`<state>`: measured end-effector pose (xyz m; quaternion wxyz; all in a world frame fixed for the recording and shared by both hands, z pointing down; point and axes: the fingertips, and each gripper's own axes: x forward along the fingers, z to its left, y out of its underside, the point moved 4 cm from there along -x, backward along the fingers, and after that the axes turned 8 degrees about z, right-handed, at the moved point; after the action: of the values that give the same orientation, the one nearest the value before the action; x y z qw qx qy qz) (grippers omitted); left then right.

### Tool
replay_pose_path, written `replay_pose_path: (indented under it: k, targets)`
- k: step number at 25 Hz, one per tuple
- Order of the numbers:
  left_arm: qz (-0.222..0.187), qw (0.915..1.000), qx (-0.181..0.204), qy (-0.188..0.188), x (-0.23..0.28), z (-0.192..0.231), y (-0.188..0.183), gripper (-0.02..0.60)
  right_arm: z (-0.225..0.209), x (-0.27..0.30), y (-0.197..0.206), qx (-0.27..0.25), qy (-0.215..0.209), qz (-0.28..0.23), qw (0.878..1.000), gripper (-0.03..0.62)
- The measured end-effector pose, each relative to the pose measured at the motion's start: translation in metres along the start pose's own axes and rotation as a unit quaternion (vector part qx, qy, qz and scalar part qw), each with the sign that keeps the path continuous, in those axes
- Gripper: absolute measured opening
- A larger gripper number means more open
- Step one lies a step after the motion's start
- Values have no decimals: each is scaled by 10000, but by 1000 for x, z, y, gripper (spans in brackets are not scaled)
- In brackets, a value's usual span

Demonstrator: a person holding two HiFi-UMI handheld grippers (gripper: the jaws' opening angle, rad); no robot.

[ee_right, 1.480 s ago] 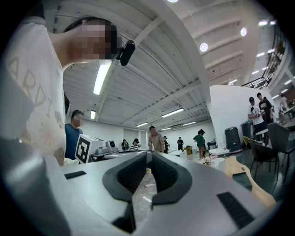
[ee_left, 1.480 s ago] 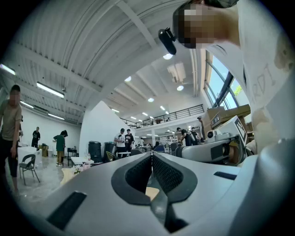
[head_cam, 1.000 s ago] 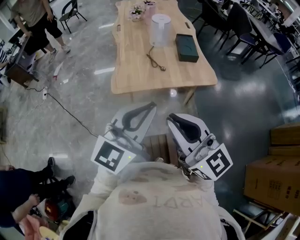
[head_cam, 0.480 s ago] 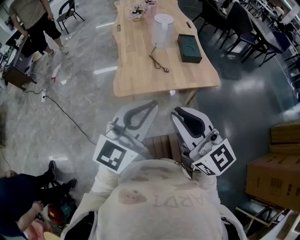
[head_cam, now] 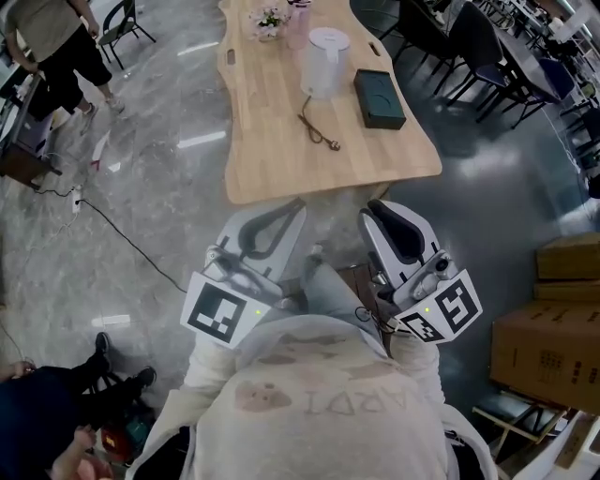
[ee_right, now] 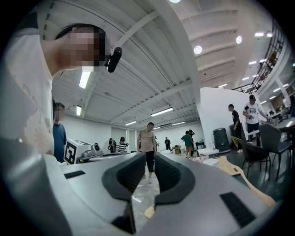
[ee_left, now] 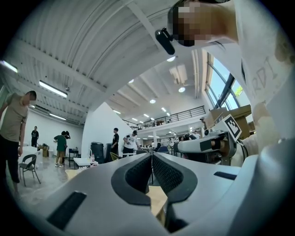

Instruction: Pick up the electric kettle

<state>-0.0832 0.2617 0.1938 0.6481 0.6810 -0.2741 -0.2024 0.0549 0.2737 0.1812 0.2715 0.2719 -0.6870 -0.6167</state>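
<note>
The white electric kettle (head_cam: 323,61) stands upright at the far end of the long wooden table (head_cam: 281,159), with its cord (head_cam: 319,127) trailing towards me. Both grippers are held level in front of my chest, short of the table's near edge and far from the kettle. My left gripper (head_cam: 298,206) is shut with nothing between its pads (ee_left: 138,173). My right gripper (head_cam: 375,208) is also shut and holds nothing. In the right gripper view the right gripper (ee_right: 148,156) points across the hall, with the table's edge (ee_right: 242,177) at the right.
A dark green box (head_cam: 380,98) lies right of the kettle and a small flower pot (head_cam: 270,21) lies behind it. Black chairs (head_cam: 478,56) stand right of the table. Cardboard boxes (head_cam: 562,319) sit at the right. A cable (head_cam: 122,220) crosses the floor at the left, near a standing person (head_cam: 52,47).
I have moved closer to the table, so its near edge now lies just ahead of both grippers. The right gripper has shifted right. Both stay shut.
</note>
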Motion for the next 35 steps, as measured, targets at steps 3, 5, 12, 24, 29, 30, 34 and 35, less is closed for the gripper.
replay_pose_path:
  k: [3, 5, 12, 24, 29, 30, 34, 35]
  targets:
    - [-95, 9999, 32, -70, 12, 20, 0, 15, -17, 21, 2, -69, -67, -5, 10000, 48]
    - [-143, 9998, 66, -144, 23, 35, 3, 15, -32, 37, 5, -93, -119, -53, 9999, 48]
    - [-369, 9990, 115, -231, 104, 89, 27, 15, -121, 95, 35, -113, -412, -154, 9990, 73]
    - [-417, 9977, 155, -503, 243, 187, 63, 15, -297, 204, 105, -78, -508, 541, 9972, 141]
    - [-69, 9987, 214, -449, 254, 198, 79, 15, -327, 231, 130, 64, -563, 783, 9953, 214]
    - [-95, 9988, 190, -440, 258, 202, 79, 15, -332, 237, 132, 50, -555, 812, 9951, 220]
    - [-242, 9992, 89, -311, 274, 213, 75, 15, -355, 257, 140, 96, -448, 1004, 9939, 235]
    - [-240, 9993, 108, -283, 276, 215, 73, 15, -362, 263, 142, 108, -398, 1059, 9935, 236]
